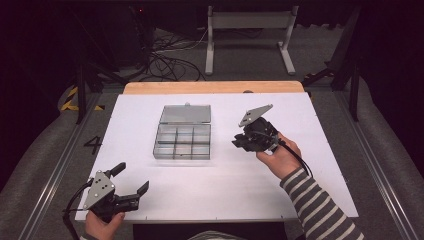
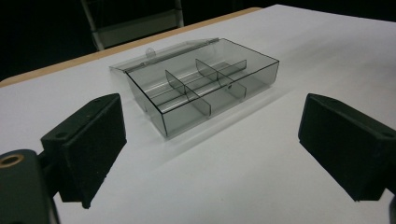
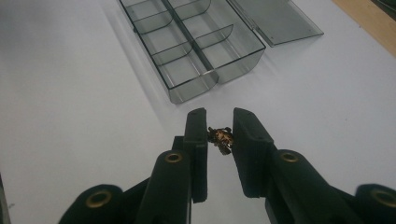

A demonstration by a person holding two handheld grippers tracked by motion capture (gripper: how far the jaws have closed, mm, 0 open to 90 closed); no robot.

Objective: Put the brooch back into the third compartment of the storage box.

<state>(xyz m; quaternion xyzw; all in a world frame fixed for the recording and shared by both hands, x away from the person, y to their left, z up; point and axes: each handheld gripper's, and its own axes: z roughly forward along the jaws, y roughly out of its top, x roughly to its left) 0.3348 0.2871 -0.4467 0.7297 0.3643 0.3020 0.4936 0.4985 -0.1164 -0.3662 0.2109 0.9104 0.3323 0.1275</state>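
Small brown piece (image 3: pixel 220 138) clamped in right claw (image 3: pixel 220 135), just short of open box (image 1: pixel 182 141) on surface (image 1: pixel 240 190). Drop into 1 compartment not yet done. Left claw (image 1: pixel 131 181) spread wide, idle.

Count: 1 clear compartment box (image 1: pixel 182 139), centre of table, lid (image 1: pixel 185 114) open and flat on far side. Compartments: 9 by the high view, 3x3 grid. 2 grippers: left gripper (image 1: pixel 131 184) near-left corner, right gripper (image 1: pixel 239 141) just right of box. 1 small brown-gold object (image 3: pixel 221 138) pinched betw right gripper's jaws, too small to ID. 1 white table (image 1: pixel 300 120). 2 hands. 1 striped sleeve (image 1: pixel 320 207), near right.
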